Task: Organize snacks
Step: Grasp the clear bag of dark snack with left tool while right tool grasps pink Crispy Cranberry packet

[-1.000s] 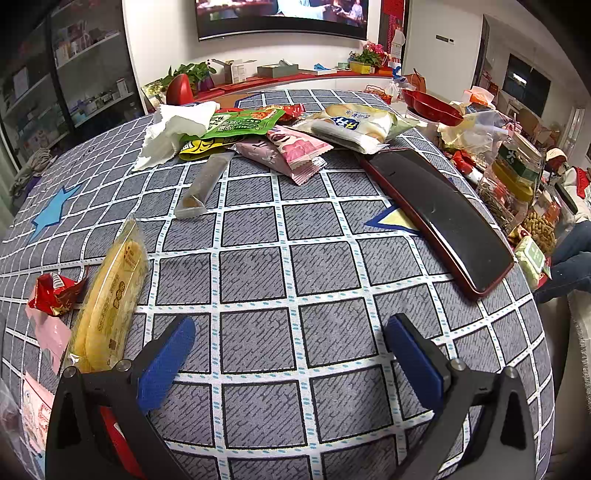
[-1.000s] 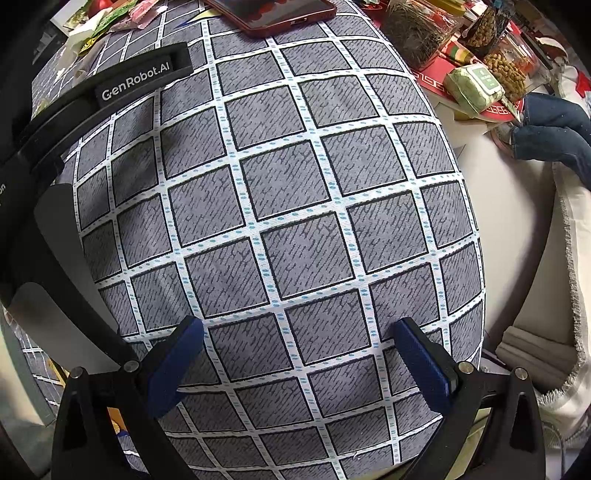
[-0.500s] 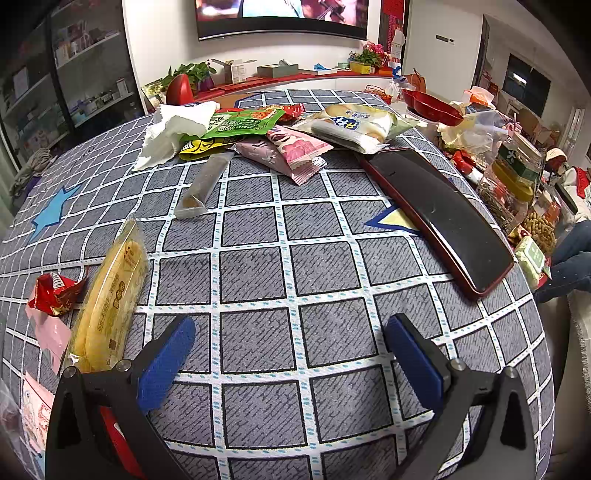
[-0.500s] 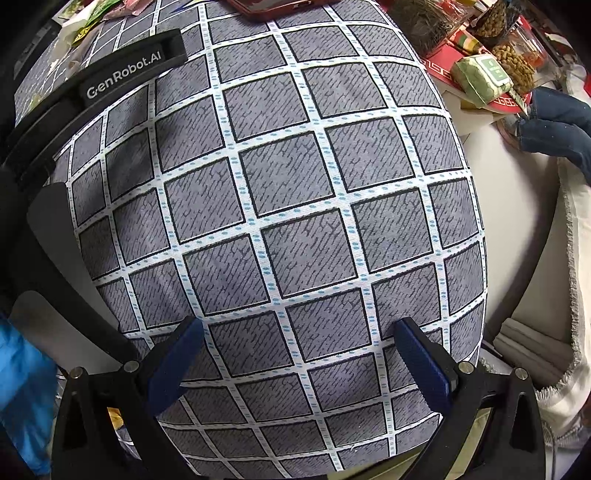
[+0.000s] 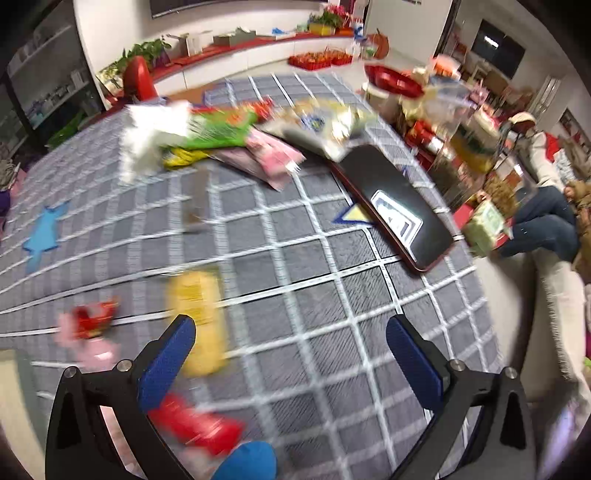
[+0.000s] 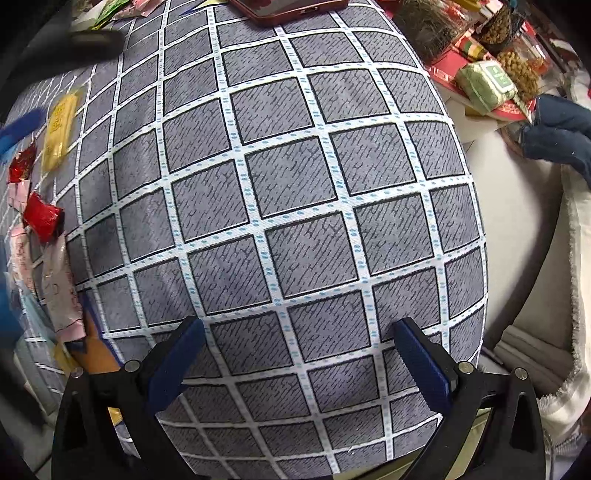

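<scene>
My left gripper (image 5: 291, 347) is open and empty above the grey checked tablecloth (image 5: 295, 295); the view is motion-blurred. A yellow wafer pack (image 5: 197, 317) lies just ahead of its left finger, with red wrappers (image 5: 92, 319) beside it. A heap of snack bags (image 5: 236, 147) lies at the far side. My right gripper (image 6: 295, 350) is open and empty over bare cloth near the table's right edge. The yellow pack (image 6: 61, 125) and a red packet (image 6: 42, 218) show at its left.
A long dark red tray (image 5: 391, 206) lies at the right of the table, its end also in the right wrist view (image 6: 288, 9). Jars and a green box (image 6: 485, 85) crowd a side table. A seated person (image 5: 543, 221) is at the right.
My left gripper has swung up and to the right quickly, blurring its view; the snacks now sit further left. It has left the right wrist view. My right gripper has barely moved.
</scene>
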